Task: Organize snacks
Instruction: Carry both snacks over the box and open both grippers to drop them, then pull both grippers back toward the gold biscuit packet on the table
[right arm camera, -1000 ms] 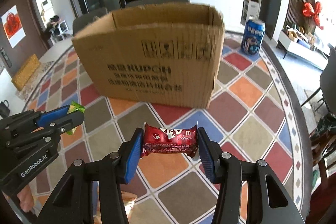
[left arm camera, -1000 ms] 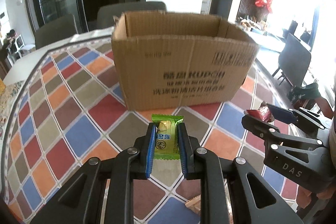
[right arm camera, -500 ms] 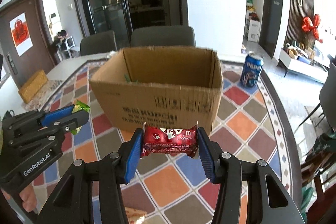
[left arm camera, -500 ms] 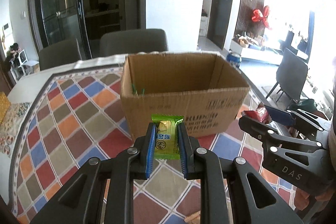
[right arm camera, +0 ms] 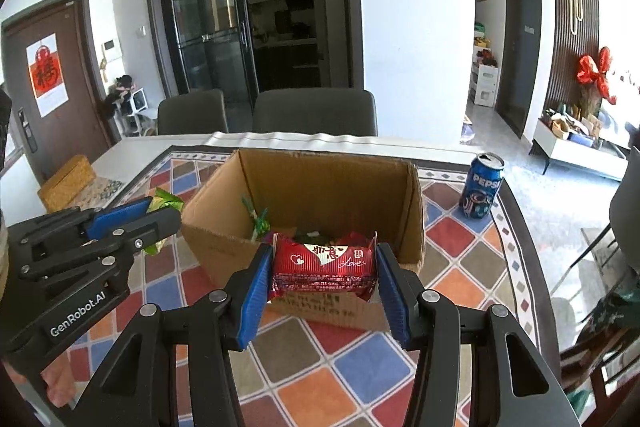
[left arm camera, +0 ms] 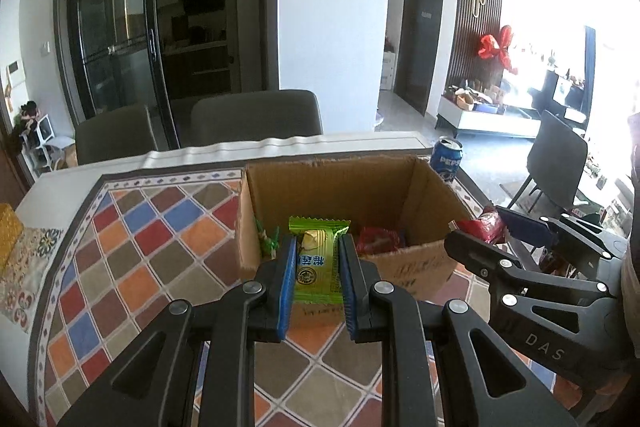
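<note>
While my left hand-held gripper [left arm camera: 318,269] pinches a green snack packet [left arm camera: 316,259], my right hand-held gripper [right arm camera: 325,269] clamps a red snack packet [right arm camera: 325,265]; both hang above the near edge of the cardboard box [right arm camera: 320,183] on the bench [right arm camera: 452,263].

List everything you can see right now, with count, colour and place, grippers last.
green snack packet: 1, green, clamped in the left gripper above the box's near wall
red snack packet: 1, red, clamped in the right gripper at the box's near wall
cardboard box: 1, brown, open top, mid-table; red and green wrappers already inside
Pepsi can: 1, blue, upright on the table right of the box
tablecloth: 1, multicoloured diamonds, covering the table
chairs: 2, grey, behind the table
woven box: 1, yellow, table's left edge
left gripper: 1, black, blue pads, shut on the green packet
right gripper: 1, black, blue pads, shut on the red packet
</note>
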Tool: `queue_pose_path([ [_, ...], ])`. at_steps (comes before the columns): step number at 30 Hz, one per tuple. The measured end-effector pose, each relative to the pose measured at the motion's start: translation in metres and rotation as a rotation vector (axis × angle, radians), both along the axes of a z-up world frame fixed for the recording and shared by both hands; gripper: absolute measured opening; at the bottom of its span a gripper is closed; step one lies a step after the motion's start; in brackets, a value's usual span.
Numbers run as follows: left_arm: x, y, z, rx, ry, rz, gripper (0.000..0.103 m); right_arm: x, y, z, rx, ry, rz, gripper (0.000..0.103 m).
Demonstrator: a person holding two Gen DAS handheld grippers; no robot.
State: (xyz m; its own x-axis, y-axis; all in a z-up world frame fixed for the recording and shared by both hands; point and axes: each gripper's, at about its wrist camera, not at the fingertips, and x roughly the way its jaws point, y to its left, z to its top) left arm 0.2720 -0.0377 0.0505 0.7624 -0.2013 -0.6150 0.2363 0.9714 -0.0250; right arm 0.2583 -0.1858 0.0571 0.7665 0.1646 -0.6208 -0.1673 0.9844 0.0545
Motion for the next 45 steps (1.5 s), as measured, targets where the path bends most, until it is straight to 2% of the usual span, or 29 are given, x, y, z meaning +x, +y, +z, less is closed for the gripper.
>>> queue_pose_path([
  [11,0.036,0.001,-0.005,0.021,0.014,0.003,0.021,0.031,0.004,0.004,-0.017,-0.012,0.010,0.052],
  [22,0.076,-0.003,-0.021,0.022,0.075,0.011,0.023,0.065,0.005,-0.010,-0.022,0.033,-0.001,0.052],
  [24,0.082,-0.002,-0.024,0.029,0.091,0.021,0.038,0.073,0.002,-0.013,-0.002,0.055,-0.009,0.054],
  [25,0.083,-0.001,-0.025,0.037,0.092,0.040,0.050,0.077,0.001,-0.015,0.007,0.070,-0.012,0.058],
  [26,0.084,0.001,-0.025,0.041,0.091,0.053,0.052,0.081,0.000,-0.017,0.015,0.091,-0.018,0.060],
  [27,0.083,0.003,-0.026,0.046,0.090,0.066,0.052,0.085,-0.002,-0.018,0.018,0.107,-0.024,0.067],
  [28,0.083,0.005,-0.027,0.045,0.093,0.068,0.052,0.087,-0.004,-0.020,0.017,0.119,-0.034,0.068],
  [33,0.069,0.013,-0.027,0.045,0.098,0.093,0.057,0.081,-0.004,-0.021,-0.007,0.119,-0.048,0.068],
  [38,0.043,0.019,-0.024,0.035,0.089,0.095,0.058,0.057,0.003,-0.014,-0.055,0.071,-0.038,0.068],
  [45,-0.001,0.027,-0.016,0.044,0.050,0.116,0.064,0.025,0.008,-0.007,-0.048,0.057,-0.020,0.068],
])
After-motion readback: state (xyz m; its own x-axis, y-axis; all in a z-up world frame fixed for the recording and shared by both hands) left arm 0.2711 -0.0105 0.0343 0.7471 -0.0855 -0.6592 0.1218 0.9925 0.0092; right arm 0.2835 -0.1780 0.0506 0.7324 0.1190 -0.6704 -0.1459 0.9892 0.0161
